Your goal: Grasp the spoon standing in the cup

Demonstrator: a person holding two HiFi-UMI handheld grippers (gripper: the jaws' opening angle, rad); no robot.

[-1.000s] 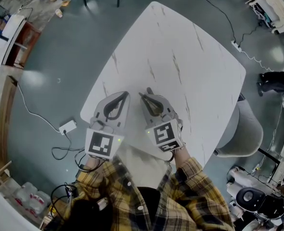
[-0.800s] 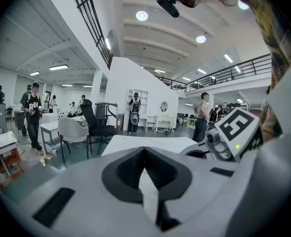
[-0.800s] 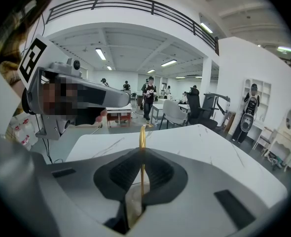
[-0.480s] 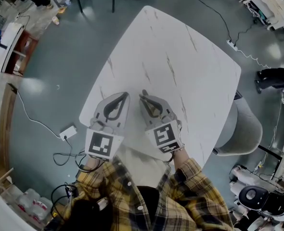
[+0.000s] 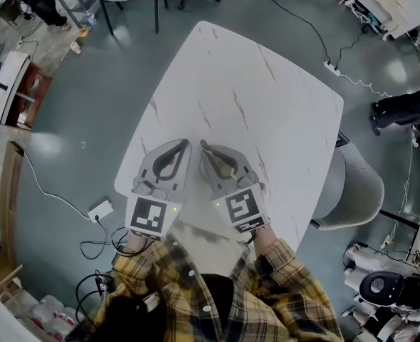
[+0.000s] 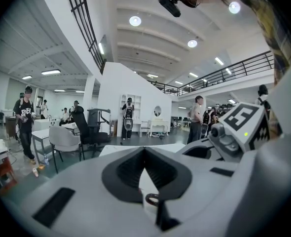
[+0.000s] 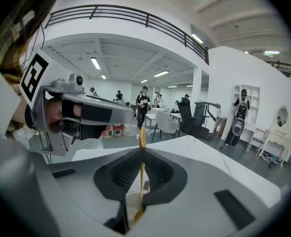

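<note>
Spoon [image 7: 142, 136] in right claw [image 7: 142, 150]

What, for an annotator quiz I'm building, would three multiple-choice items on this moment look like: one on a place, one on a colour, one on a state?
1. Where is the spoon?
A) between the left tongs
B) between the right tongs
C) in neither

2. What colour is the spoon?
A) golden
B) red
C) blue

3. How do the left tongs stand?
A) wide open
B) shut on a spoon
C) shut, empty

Answers:
1 B: the right gripper view shows its handle pinched at the tips and rising above them.
2 A: it gleams golden there.
3 C: the left gripper view shows the tips meeting with nothing between.
</note>
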